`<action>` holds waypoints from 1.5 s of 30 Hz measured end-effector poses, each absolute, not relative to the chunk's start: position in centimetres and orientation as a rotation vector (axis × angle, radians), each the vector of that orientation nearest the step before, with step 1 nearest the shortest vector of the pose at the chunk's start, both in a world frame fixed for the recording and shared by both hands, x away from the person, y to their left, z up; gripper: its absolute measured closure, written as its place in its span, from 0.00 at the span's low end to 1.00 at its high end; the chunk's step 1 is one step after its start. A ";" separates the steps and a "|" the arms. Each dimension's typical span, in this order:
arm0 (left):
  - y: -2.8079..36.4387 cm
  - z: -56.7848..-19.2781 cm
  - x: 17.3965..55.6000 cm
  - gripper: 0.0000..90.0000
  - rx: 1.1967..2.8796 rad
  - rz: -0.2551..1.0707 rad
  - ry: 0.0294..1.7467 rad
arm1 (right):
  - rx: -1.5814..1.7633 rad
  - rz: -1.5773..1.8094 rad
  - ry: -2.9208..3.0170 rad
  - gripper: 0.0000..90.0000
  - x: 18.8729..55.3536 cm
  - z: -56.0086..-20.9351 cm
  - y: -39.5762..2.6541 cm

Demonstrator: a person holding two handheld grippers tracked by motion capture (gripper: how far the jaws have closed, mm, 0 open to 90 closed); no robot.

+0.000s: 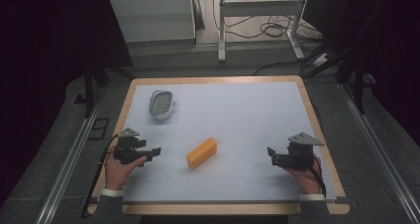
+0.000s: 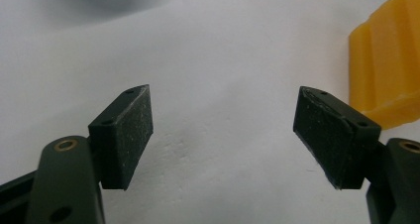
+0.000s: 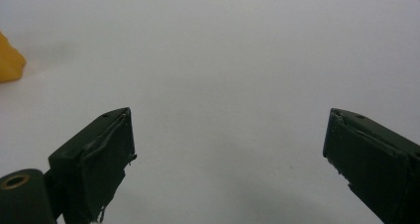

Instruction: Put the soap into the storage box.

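The block (image 1: pixel 201 152) near the middle of the table is orange-yellow, plain and unpatterned. The dish (image 1: pixel 162 104) at the far left is pale grey-white, with rows of small dark slots across its inside. The table (image 1: pixel 257 115) has a light grey-blue top with a pale wooden rim. The left gripper (image 1: pixel 154 152) and the right gripper (image 1: pixel 272 153) are black, each topped with a grey plate; their pads (image 2: pixel 132 130) are dull black, flecked with pale specks. The person's cuffs are white.

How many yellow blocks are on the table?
1. The yellow block lies near the middle of the table, between the left gripper and the right gripper. A white oval dish sits farther back on the left.
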State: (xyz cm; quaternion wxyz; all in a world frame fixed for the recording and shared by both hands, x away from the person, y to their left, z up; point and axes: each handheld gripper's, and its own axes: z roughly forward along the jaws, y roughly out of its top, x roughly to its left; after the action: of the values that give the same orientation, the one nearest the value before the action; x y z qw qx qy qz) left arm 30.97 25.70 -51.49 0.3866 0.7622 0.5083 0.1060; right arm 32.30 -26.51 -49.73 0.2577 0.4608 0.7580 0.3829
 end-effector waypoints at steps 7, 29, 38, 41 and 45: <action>26.2 -51.3 30.6 0.26 1.936 0.281 1.311 | 1.251 1.023 2.044 0.07 32.3 -50.0 -26.8; 25.7 -50.2 30.6 0.29 1.900 0.337 1.269 | 1.276 1.003 2.038 0.08 31.8 -50.1 -27.2; 25.9 -49.4 31.3 0.29 1.898 0.336 1.302 | 1.291 1.017 2.038 0.09 31.7 -50.1 -27.5; 25.7 -48.1 31.3 0.29 1.905 0.356 1.279 | 1.290 1.023 2.040 0.09 31.7 -50.0 -27.4; 25.9 -47.3 31.1 0.29 1.929 0.365 1.267 | 1.291 1.022 2.037 0.09 31.7 -49.9 -27.4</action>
State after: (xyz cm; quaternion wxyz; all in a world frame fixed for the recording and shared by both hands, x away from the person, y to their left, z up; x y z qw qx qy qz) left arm 31.09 25.90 -47.29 0.3918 0.7595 0.4990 0.1436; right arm 31.65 -27.45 -49.95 0.2579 0.4762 0.7514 0.3770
